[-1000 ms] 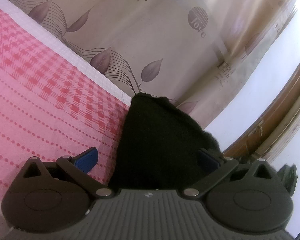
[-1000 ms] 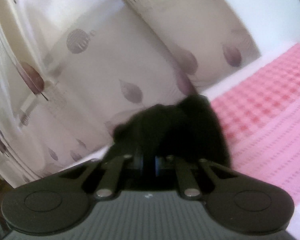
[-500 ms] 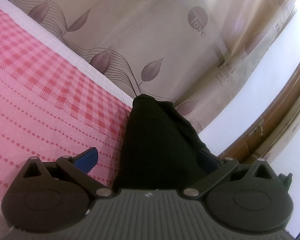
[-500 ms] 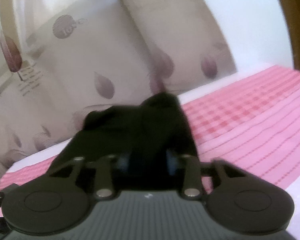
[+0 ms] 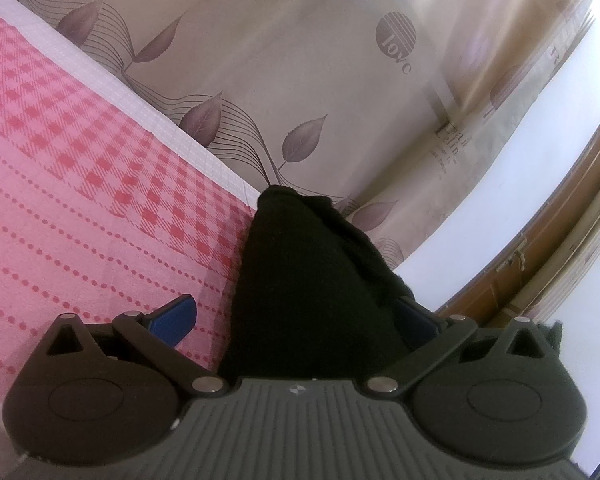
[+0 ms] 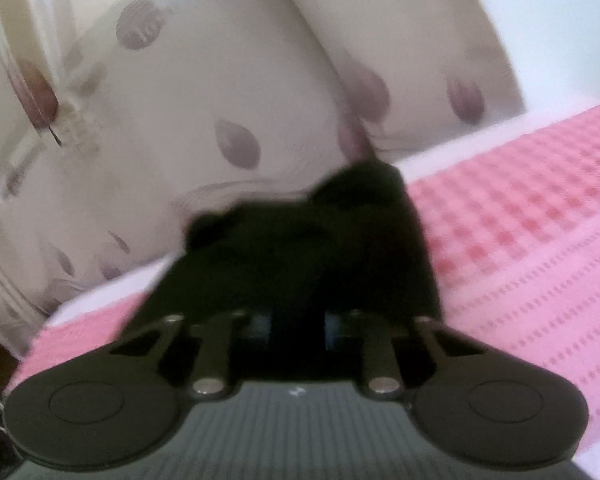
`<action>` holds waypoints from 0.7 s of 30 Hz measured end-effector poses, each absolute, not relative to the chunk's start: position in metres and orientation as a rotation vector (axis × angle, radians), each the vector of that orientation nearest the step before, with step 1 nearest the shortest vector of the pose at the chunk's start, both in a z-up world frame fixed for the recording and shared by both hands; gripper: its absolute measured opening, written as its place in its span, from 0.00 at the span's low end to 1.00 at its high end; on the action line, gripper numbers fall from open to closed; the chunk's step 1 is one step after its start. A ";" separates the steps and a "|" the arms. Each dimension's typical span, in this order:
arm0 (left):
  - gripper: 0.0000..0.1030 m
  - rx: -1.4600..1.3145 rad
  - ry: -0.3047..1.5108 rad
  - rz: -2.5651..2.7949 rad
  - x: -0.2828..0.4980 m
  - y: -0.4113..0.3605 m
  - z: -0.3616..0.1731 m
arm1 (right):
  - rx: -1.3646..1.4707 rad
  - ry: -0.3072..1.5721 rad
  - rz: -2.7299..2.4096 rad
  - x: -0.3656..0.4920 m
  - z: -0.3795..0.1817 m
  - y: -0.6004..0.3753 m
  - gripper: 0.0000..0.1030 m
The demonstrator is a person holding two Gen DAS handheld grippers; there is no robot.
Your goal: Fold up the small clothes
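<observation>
A small black garment [image 5: 308, 300] lies on the pink checked bedspread [image 5: 80, 184] and rises in front of my left gripper [image 5: 296, 320]. The left jaws stand wide open, with the cloth between the blue fingertips [image 5: 176, 314]; the right tip is partly covered by cloth. In the right wrist view the black garment [image 6: 312, 248] drapes over my right gripper [image 6: 298, 326]. Its blue pads [image 6: 334, 328] stand close together with dark cloth between them. This view is blurred.
The bedspread [image 6: 532, 240] has a white border [image 5: 152, 120] at the far edge. A beige curtain with leaf prints [image 5: 300, 80] hangs right behind the bed. A wooden door frame [image 5: 540, 264] and white wall stand to the right.
The right gripper swings with the black garment, its view shifting sideways over the bed. The garment in front of the left gripper has narrowed and shifted slightly. The left jaws stay open.
</observation>
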State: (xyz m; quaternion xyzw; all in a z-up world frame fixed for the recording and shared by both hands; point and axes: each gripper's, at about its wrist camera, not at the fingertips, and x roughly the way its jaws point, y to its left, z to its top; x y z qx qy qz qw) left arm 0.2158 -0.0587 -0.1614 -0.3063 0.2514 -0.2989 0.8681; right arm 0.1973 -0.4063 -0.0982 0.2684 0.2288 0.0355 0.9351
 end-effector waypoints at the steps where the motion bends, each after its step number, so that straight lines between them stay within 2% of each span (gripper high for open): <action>1: 1.00 -0.643 0.523 -0.626 0.216 -0.058 -0.161 | 0.553 0.454 0.089 0.202 -0.090 -0.409 0.18; 6: 1.00 -0.664 0.445 -0.663 0.208 -0.054 -0.156 | 0.419 0.354 0.162 0.233 -0.025 -0.413 0.17; 9: 1.00 -0.614 0.437 -0.699 0.203 -0.062 -0.152 | 0.351 0.329 0.158 0.246 -0.010 -0.424 0.17; 13: 1.00 -0.518 0.453 -0.738 0.199 -0.078 -0.149 | 0.396 0.420 0.163 0.267 -0.048 -0.459 0.17; 18: 1.00 -0.523 0.454 -0.749 0.197 -0.079 -0.151 | 0.613 0.488 0.249 0.276 -0.101 -0.482 0.19; 19: 1.00 -0.539 0.462 -0.754 0.198 -0.078 -0.151 | 0.668 0.488 0.263 0.274 -0.107 -0.487 0.21; 21: 1.00 -0.542 0.468 -0.760 0.201 -0.079 -0.146 | 0.737 0.463 0.230 0.259 -0.110 -0.497 0.37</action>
